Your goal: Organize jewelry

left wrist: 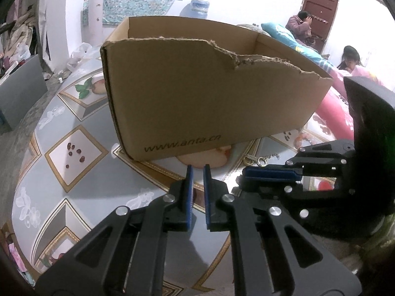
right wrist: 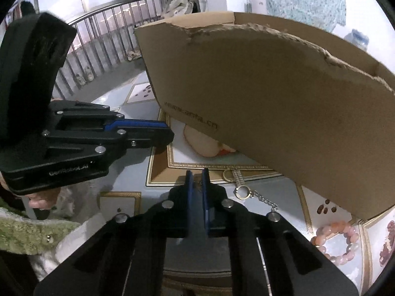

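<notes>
In the left wrist view, the left hand-held gripper (left wrist: 197, 170) sits at lower centre, level and low over the patterned tabletop (left wrist: 74, 128), its blue pads (left wrist: 188, 192) parted by a narrow gap with nothing between them. It points at the near wall of the cardboard box (left wrist: 197, 93), which fills the middle of the frame; with its torn top edge and open mouth, the box is probably where the jewelry is meant to go.

To the right, the right hand-held gripper (left wrist: 243, 175) reaches in sideways from the right edge. Just above its tip lies the chain bracelet (left wrist: 259, 159), on the tabletop close to the box's lower right corner.

In the right wrist view that gripper is angled down, nearly closed and holding nothing that I can make out. The chain, with its gold rings, lies just right of the tip, apart from it. The pink bead bracelet (right wrist: 335, 241) rests at lower right beside the box. Both pieces look still unsorted, and the chain seems the nearer one to pick.
</notes>
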Available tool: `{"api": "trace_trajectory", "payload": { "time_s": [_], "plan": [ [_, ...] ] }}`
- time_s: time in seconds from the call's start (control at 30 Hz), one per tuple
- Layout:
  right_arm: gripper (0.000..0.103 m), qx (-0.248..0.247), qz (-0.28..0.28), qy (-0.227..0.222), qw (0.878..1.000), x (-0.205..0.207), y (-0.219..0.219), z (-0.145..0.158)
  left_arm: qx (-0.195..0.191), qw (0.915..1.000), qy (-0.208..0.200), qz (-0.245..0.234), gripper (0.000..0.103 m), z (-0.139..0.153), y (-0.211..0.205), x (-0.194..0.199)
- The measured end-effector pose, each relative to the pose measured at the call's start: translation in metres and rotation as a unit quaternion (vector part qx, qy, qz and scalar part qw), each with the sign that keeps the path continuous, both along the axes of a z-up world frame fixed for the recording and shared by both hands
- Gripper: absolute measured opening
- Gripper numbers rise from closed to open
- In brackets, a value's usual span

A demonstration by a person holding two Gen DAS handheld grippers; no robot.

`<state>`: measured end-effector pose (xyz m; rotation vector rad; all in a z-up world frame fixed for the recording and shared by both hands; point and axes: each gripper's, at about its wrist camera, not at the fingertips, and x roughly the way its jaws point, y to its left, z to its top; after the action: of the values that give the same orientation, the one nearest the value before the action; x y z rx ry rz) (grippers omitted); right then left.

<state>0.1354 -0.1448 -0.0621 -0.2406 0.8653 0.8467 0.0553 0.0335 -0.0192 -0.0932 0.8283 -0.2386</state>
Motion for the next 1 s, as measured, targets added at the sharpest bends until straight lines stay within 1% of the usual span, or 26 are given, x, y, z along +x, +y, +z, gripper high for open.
{"api": "trace_trajectory", "payload": {
  "time_s": [0.23,0.3,0.43,0.6,0.83,0.87,0.97,1.0],
  "plan": [
    [0.006,0.009,-0.002,0.006,1.000,0.001,-0.009,0.002,-0.001,1.0000,-0.003,0.001,0.007,0.002,0.001,-0.002],
    [0.003,0.016,-0.003,0.011,1.000,0.002,-0.010,0.002,-0.001,1.0000,-0.004,0.001,0.007,0.003,0.001,-0.002],
    [0.003,0.025,-0.005,0.012,1.000,0.002,-0.014,0.004,0.002,1.0000,-0.007,-0.002,0.007,0.005,-0.001,-0.003],
    [0.003,0.040,-0.009,0.009,0.999,-0.004,-0.028,0.014,0.003,0.9999,-0.010,-0.007,0.007,0.007,-0.006,-0.004],
    [0.003,0.063,-0.045,0.005,0.997,-0.008,-0.059,0.029,0.001,0.9996,-0.013,-0.027,0.007,0.010,-0.018,-0.004],
    [0.003,0.066,-0.051,0.004,0.997,-0.009,-0.064,0.031,-0.002,0.9994,-0.015,-0.032,0.008,0.011,-0.021,-0.004],
    [0.003,0.068,-0.072,-0.001,0.995,-0.009,-0.076,0.033,-0.004,0.9982,-0.023,-0.055,0.019,0.014,-0.033,-0.003],
    [0.003,0.068,-0.077,-0.001,0.995,-0.008,-0.079,0.032,0.000,0.9978,-0.024,-0.062,0.019,0.015,-0.038,-0.003]
  ]
}}
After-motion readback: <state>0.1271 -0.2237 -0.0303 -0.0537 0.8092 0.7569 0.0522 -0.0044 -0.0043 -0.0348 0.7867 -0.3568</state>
